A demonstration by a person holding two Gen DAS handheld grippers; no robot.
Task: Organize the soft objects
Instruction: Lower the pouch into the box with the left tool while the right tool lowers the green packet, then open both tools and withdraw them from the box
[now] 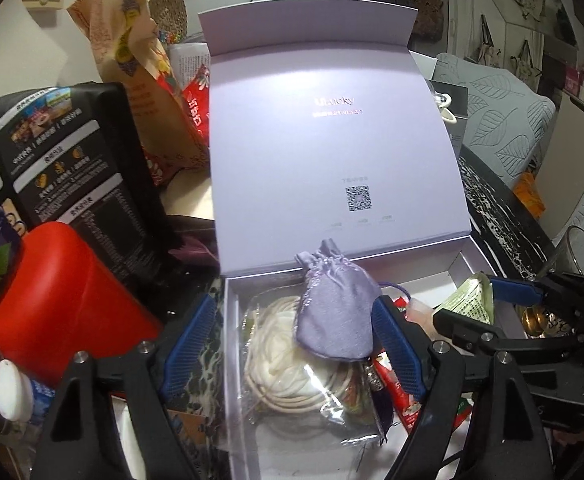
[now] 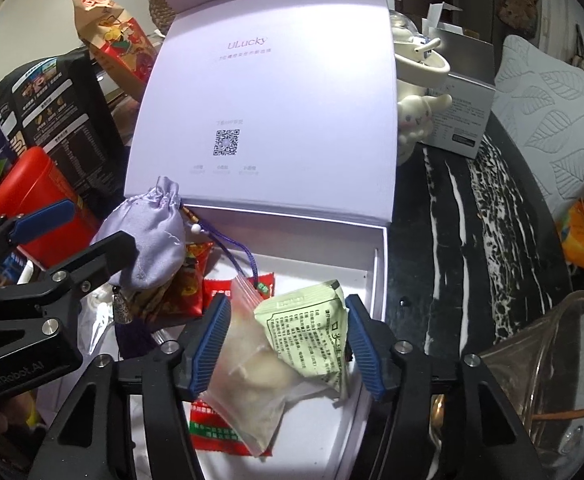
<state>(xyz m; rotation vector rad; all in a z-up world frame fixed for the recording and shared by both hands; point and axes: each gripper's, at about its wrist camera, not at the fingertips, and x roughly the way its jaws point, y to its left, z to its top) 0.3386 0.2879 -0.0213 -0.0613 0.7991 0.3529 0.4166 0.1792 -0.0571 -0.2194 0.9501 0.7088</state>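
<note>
Resting inside the open lavender box, the soft things lie piled together on its white floor. A lilac drawstring pouch sits on top of a clear bag of coiled cream cord, its gathered neck pointing toward the raised lid. The left claw hangs over this pile with its blue pads well apart; the pouch lies between them, close beside the right-hand pad, and whether it touches that pad I cannot tell, but nothing is pinched.

From the right wrist view, the right claw stands over the near right corner of the box. Its pads are apart too. A frosted zip bag with pale lumps inside and a green printed sachet lie between them, the sachet overlapping the bag's upper edge. The sachet's right edge comes near the right pad, the bag's left side is close to the left pad, and neither looks squeezed. Red snack packets lie under and behind these, and a purple cord runs across them from the pouch.

Outside the box, a red tin and a tall black package stand to the left on the table. A white figurine, a grey carton and a glass bowl stand to the right on the black marbled table.
</note>
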